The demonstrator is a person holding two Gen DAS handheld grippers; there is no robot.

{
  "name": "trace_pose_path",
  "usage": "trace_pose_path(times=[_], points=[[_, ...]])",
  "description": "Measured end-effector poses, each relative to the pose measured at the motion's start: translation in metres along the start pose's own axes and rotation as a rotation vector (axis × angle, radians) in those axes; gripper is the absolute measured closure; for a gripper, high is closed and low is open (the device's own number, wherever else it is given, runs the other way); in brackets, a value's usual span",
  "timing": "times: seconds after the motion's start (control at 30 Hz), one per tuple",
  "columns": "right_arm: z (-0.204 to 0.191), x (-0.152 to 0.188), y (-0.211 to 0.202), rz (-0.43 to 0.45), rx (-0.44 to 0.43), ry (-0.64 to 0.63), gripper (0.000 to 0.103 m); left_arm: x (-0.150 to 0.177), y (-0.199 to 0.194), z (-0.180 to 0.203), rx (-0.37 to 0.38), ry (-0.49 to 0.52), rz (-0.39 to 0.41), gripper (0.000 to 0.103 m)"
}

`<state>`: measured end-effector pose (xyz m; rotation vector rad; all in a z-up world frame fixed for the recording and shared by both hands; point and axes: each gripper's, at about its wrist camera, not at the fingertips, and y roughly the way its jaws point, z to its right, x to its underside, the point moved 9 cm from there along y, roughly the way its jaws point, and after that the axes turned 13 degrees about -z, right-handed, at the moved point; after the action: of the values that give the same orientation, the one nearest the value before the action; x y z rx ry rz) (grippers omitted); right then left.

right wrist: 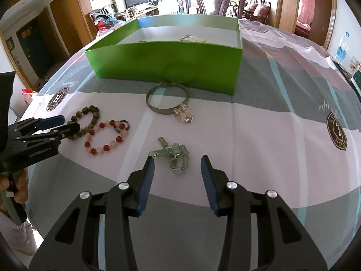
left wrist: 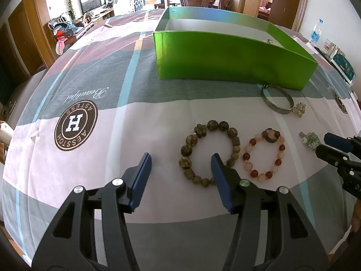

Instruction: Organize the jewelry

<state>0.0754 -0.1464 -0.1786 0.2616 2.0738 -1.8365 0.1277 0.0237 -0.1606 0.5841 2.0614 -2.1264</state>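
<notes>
While at least one pale piece already lies inside the green box, most of the jewelry is still out on the cloth-covered counter, so I judge the sorting barely begun. Left on the cloth are the brown bead bracelet, the red and pink bead bracelet just beside it, the metal bangle close to the box's front wall with a clear crystal piece touching it, and the pale green bead cluster. The left tool hovers with its jaws apart and nothing between them, its right finger overlapping the near side of the brown bracelet in the left view; whether it touches the beads I cannot tell. The right tool also stands apart, the green cluster lying between its tips, unpinched. Most of the box floor is hidden behind its front wall, so its contents cannot be counted, and the pale piece inside is too small to identify.
</notes>
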Motion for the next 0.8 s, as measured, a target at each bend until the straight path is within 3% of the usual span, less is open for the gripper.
trace_pose_path(times=[0.3,0.47,0.73,0.8], points=[[-0.002,-0.001,0.010,-0.007,0.012,-0.004,0.061,0.001,0.000,0.001,0.000,0.001,0.002,0.045],[-0.005,-0.004,0.011,0.003,0.013,-0.015,0.083,0.002,-0.002,0.002,-0.001,0.004,0.008,0.044],[-0.009,-0.004,0.008,0.011,0.017,-0.032,0.088,0.002,-0.002,0.003,0.000,0.004,0.009,0.043],[-0.009,-0.004,0.008,0.010,0.017,-0.028,0.088,0.002,-0.002,0.003,-0.008,0.003,0.011,0.048]])
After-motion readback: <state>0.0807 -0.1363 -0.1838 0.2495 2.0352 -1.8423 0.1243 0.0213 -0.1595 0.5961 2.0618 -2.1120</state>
